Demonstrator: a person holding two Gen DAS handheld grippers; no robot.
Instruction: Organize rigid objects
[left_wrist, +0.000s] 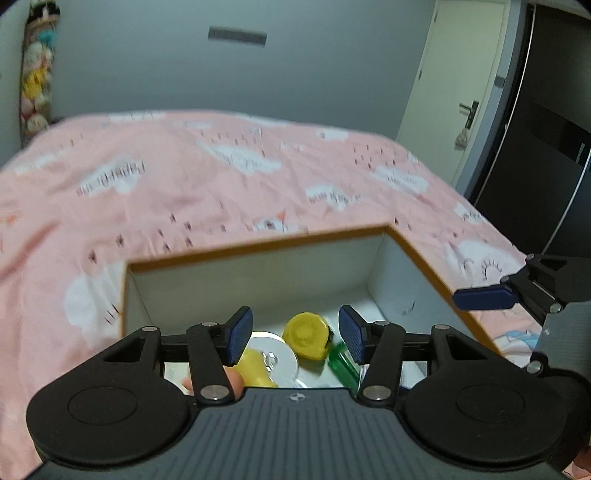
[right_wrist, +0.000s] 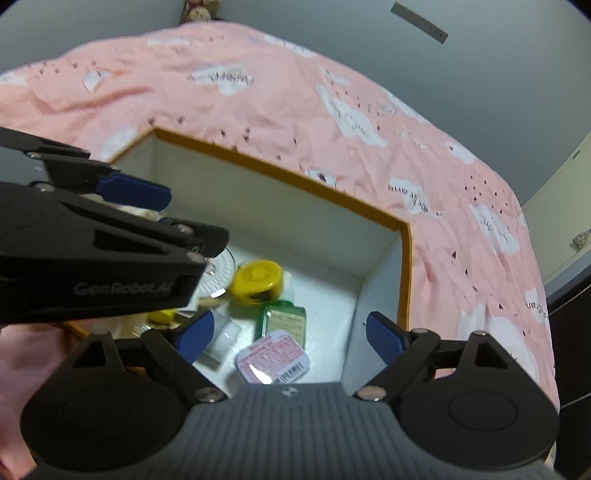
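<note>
Yellow round jar (right_wrist: 256, 281) lies mid-box beside green bottle (right_wrist: 283, 319) and pink tin (right_wrist: 272, 357), near a glass dish (right_wrist: 221, 271). All look light, stiff, slick plastic or metal; the dish probably fragile. Best hold: across jar's sides, tin's flat edges. Box (right_wrist: 406, 266) sits on pink bed (right_wrist: 258, 92). Left gripper (left_wrist: 295, 334) and right gripper (right_wrist: 288, 338) hover above, jaws spread, holding nothing

White box (right_wrist: 380, 280) with orange rim, open, resting on the bed. Contents on its floor: round yellow tin (right_wrist: 255, 281), lying flat; green bottle (right_wrist: 282, 319) just beside it, on its side; pink rectangular tin (right_wrist: 271, 358), flat, nearest the camera; clear glass dish (right_wrist: 221, 273), partly hidden.
</note>
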